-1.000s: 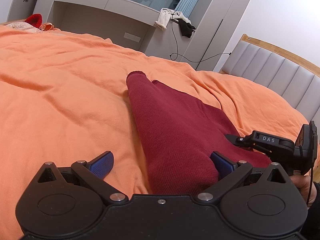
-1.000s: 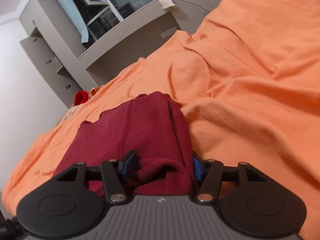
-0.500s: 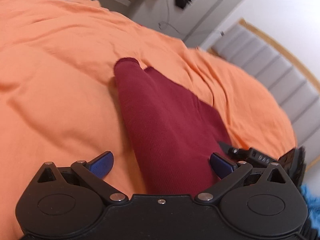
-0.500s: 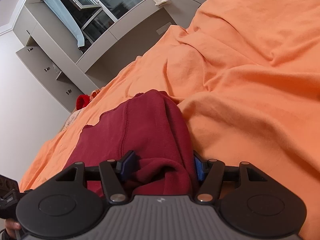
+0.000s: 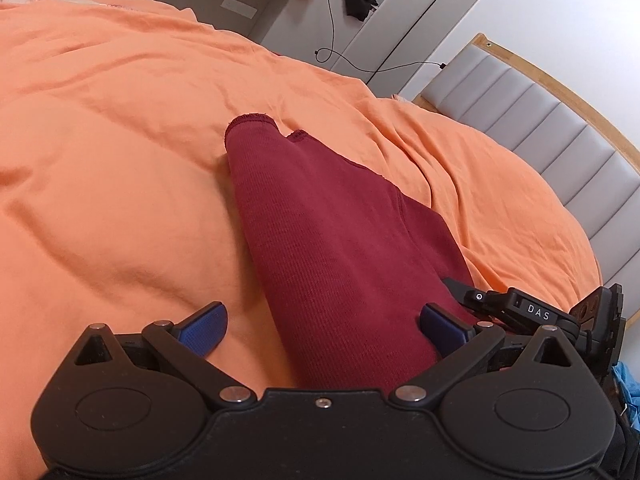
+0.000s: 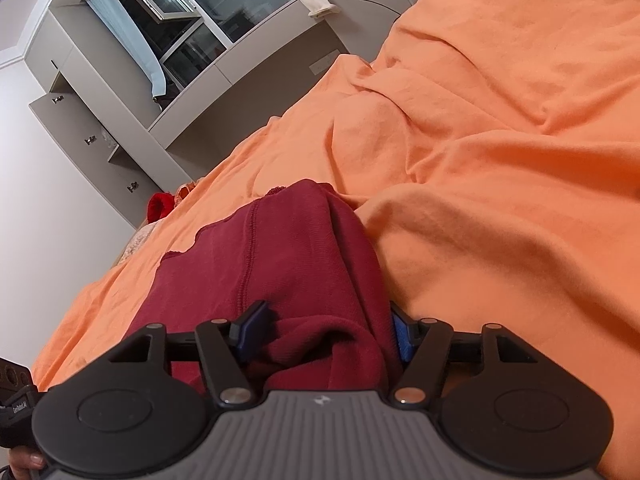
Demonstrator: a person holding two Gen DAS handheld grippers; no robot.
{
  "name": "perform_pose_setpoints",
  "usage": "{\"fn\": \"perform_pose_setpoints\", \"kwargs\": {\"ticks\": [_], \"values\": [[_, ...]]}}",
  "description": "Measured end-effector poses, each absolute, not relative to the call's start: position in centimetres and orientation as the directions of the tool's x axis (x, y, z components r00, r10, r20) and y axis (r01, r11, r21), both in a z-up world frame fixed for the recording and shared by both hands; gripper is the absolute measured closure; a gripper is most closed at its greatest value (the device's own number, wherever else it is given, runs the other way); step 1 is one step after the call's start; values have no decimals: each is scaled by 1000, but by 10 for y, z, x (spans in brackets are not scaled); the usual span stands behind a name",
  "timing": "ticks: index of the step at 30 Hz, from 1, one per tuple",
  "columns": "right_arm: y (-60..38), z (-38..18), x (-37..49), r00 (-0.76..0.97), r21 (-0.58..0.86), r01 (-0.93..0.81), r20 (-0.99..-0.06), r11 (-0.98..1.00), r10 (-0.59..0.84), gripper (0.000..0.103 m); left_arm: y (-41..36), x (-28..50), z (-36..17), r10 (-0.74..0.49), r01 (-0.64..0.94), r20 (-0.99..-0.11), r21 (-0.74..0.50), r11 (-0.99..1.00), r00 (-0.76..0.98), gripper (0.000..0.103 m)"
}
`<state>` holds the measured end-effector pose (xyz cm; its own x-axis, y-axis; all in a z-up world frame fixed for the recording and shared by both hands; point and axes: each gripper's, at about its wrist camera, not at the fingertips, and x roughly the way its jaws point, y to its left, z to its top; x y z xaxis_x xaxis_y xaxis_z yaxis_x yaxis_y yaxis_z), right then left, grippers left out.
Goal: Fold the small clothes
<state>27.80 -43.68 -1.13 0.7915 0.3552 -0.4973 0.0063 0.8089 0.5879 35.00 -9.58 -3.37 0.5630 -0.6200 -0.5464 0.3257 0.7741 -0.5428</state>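
Both grippers unchanged: left gripper (image 5: 322, 322) fingers apart, right gripper (image 6: 324, 330) seemingly clamped on maroon garment (image 6: 288, 264)

Black hand-held gripper (image 5: 322, 326); blue ribbed pads (image 5: 204, 326); silver screws.

Grey built-in cabinets (image 6: 92, 120), dark window (image 6: 192, 12), padded headboard (image 5: 560, 128).

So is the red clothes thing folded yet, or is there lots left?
Partly. The dark red garment already lies doubled into a long strip on the orange bedcover. Right now the right gripper has a bunched end between its pads, while the left gripper is open around the strip. Folding it shorter looks left.
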Motion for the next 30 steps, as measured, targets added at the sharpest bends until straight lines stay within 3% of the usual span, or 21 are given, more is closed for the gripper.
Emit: {"fn": "perform_pose_setpoints", "kwargs": {"ticks": [4,6,9,10,12,14,17,27,30], "values": [[-434,-7,276,795,567,-7,-497,824,349,46,-96,348,-32,-614,321,-550,-539,779,566,0],[-431,-4,275,797,560,-21,-491,828,352,58,-97,347,-31,-609,319,-554,-534,783,568,3],[-422,4,273,807,523,-41,-485,852,336,67,-99,347,-27,-621,318,-549,-550,772,559,25],[-419,6,273,812,508,-45,-483,860,327,68,-101,347,-25,-625,316,-549,-556,769,556,36],[-416,12,271,823,490,-51,-473,870,315,70,-108,346,-18,-594,312,-565,-520,795,572,46],[-412,19,268,837,479,-60,-455,876,305,71,-113,343,-12,-552,308,-575,-471,827,604,66],[-405,32,263,865,442,-92,-409,892,292,72,-113,341,-2,-541,309,-553,-461,832,634,78],[-336,65,280,918,305,-252,-225,918,326,72,-86,330,48,-392,311,-415,-250,917,821,81],[-316,60,293,910,270,-296,-212,916,356,72,-68,327,54,-325,266,-376,-201,943,868,81]]}}
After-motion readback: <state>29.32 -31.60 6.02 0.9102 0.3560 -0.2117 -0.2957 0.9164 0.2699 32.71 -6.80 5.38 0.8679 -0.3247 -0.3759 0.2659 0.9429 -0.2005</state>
